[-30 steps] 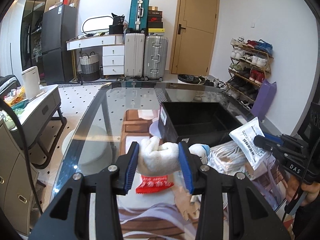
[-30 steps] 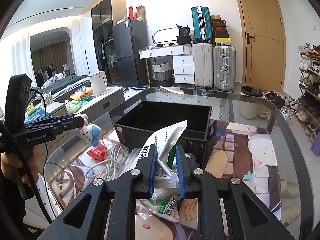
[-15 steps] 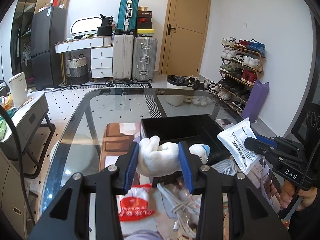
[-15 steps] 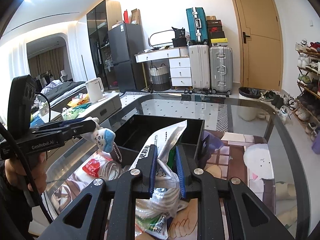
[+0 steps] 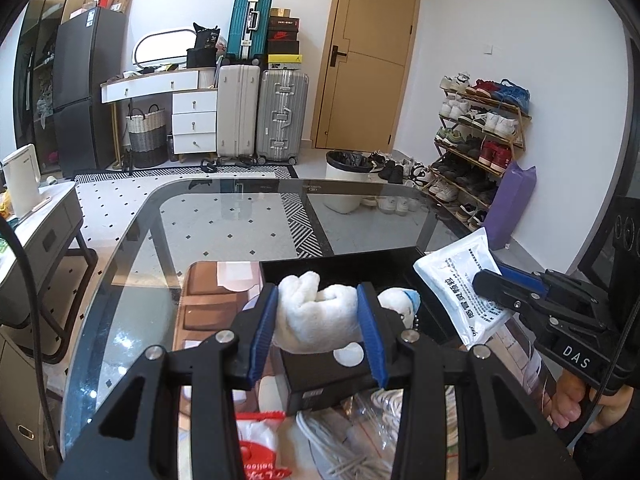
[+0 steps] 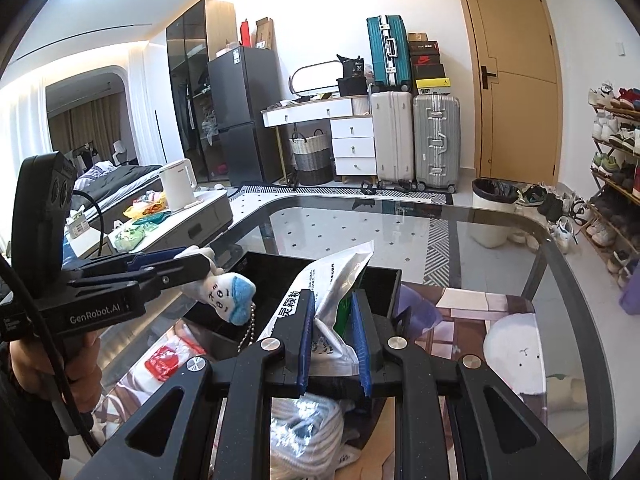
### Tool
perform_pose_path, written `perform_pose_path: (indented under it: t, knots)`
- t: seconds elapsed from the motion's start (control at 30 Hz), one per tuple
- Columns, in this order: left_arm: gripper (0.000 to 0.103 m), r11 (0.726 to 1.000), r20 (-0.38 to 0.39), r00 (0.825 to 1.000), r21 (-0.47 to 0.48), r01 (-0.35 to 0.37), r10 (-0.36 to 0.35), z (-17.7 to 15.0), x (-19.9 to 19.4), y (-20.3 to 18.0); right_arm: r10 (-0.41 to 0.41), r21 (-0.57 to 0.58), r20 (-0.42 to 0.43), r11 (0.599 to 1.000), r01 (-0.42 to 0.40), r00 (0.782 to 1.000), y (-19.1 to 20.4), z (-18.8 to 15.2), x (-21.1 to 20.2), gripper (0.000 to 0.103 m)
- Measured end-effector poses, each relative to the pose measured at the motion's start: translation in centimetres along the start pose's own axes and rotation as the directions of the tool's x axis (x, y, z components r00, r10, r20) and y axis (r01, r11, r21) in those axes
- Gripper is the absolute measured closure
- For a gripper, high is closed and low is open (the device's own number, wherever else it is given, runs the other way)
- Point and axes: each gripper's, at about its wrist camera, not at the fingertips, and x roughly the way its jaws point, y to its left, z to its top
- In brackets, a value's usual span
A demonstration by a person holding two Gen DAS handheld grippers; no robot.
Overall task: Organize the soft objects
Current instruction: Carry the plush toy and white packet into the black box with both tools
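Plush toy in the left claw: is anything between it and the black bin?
Nothing visible blocks it. The plush toy hangs clamped in the left claw at the near rim of the open black bin. The silver pouch in the right claw is beside it, not between.

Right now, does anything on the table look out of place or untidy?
Yes. A white cable bundle and a red-and-white packet lie loose on the glass table beside the black bin, not in it.
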Motion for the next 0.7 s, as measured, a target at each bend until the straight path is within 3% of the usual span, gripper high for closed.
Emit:
perform_pose_path:
  t: [0.7]
  knots:
    - [0.064, 0.998, -0.044, 0.999, 0.055, -0.028, 0.03, 0.0, 4.7, -1.4, -0.044, -0.044, -0.06, 0.998, 0.042, 0.997, -1.2, -0.1, 4.7, 0.084]
